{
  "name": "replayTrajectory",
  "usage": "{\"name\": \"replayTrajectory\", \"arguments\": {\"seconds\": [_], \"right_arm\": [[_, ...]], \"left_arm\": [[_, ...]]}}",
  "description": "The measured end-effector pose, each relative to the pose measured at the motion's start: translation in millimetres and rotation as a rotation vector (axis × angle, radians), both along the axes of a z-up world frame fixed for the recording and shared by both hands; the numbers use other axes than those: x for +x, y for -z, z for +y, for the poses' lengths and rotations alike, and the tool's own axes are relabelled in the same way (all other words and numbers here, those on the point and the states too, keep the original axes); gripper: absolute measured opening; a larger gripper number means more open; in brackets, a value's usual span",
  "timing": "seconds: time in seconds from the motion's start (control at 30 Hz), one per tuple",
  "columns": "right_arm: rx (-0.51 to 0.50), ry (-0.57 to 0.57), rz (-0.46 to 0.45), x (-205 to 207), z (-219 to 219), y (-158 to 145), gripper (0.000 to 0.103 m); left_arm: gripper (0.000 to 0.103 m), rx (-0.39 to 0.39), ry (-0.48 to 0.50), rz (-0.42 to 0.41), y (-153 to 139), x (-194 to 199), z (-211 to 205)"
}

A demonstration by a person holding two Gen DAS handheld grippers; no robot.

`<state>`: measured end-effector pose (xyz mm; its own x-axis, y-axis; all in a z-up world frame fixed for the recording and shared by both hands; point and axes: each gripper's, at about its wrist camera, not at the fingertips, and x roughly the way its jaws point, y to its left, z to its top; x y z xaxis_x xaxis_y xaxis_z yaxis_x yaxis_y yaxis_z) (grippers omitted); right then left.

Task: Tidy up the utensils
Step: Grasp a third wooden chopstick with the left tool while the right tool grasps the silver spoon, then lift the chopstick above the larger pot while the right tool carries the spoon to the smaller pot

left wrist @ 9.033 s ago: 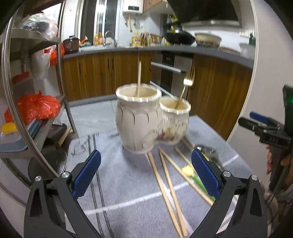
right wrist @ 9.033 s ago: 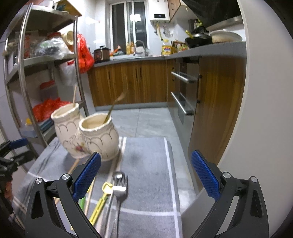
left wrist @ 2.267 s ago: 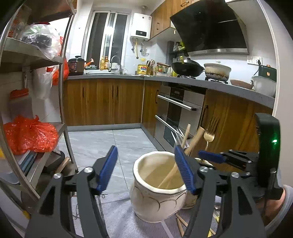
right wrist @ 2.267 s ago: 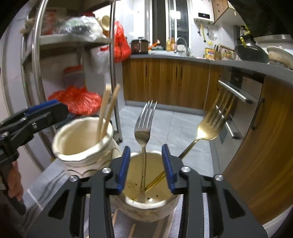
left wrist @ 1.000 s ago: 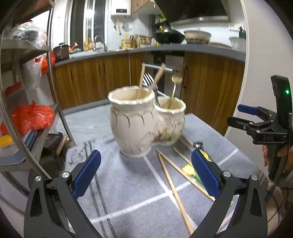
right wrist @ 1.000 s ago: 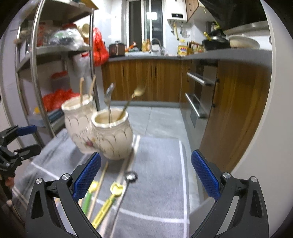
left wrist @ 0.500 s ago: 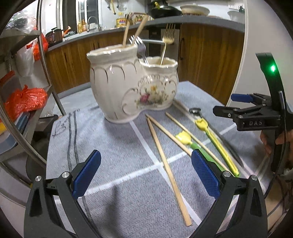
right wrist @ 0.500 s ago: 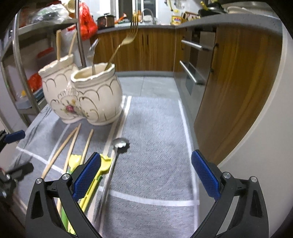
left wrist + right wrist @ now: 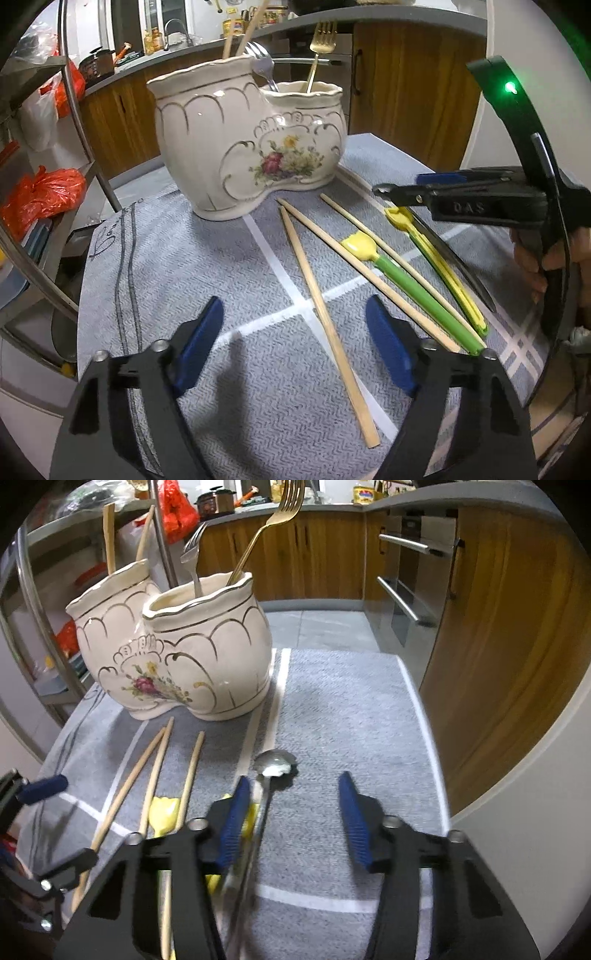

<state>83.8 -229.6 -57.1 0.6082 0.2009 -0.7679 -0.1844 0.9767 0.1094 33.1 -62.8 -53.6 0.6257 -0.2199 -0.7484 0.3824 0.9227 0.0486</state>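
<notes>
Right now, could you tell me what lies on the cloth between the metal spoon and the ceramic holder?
Nothing: in the right wrist view, only bare grey cloth with a white stripe runs from the spoon bowl to the holder.

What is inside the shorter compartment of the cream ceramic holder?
A silver fork and a gold fork stand in the cream ceramic holder's shorter compartment; their handle ends are hidden by its wall.

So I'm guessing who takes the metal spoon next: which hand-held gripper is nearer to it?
Right. The right hand-held gripper has the metal spoon handle between its open fingers; the left hand-held gripper straddles a chopstick, several utensils away.
</notes>
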Motion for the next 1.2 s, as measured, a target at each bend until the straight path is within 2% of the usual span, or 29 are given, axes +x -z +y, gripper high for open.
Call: {"name": "replayTrajectory", "arguments": {"seconds": [0.1, 0.27, 0.47, 0.53, 0.6, 0.67, 0.87, 1.2], "right_arm": [[0.012, -0.011, 0.013, 2.9, 2.5, 0.4, 0.027], [0.020, -0.030, 0.028, 4.3, 8.9, 0.7, 0.019], [0.039, -0.024, 0.047, 12.2, 8.5, 0.3, 0.015], [0.016, -0.032, 0.040, 13.3, 11.7, 1.0, 0.009], [0.012, -0.049, 0.038, 10.8, 13.6, 1.2, 0.004], [0.006, -0.060, 0.026, 7.5, 14.5, 0.0, 0.004], [0.026, -0.075, -0.041, -8.2, 7.8, -10.1, 0.004], [0.019, -0.107, -0.290, -48.8, -2.6, -51.6, 0.002]], "left_arm": [[0.059, 0.001, 0.015, 0.021, 2.9, 0.5, -2.4], [0.041, -0.002, 0.049, 0.046, 5.6, -1.5, -6.4], [0.033, -0.002, 0.057, 0.060, 5.6, 1.4, -7.3], [0.030, -0.001, 0.057, 0.061, 5.7, 3.6, -7.7], [0.022, -0.005, 0.056, 0.067, 5.2, 6.0, -6.8], [0.009, -0.005, 0.061, 0.075, 4.9, 8.4, -4.1], [0.006, -0.030, 0.077, 0.094, 3.5, 8.8, 5.8], [0.006, -0.076, 0.097, -0.006, -14.7, -8.4, 23.5]]}}
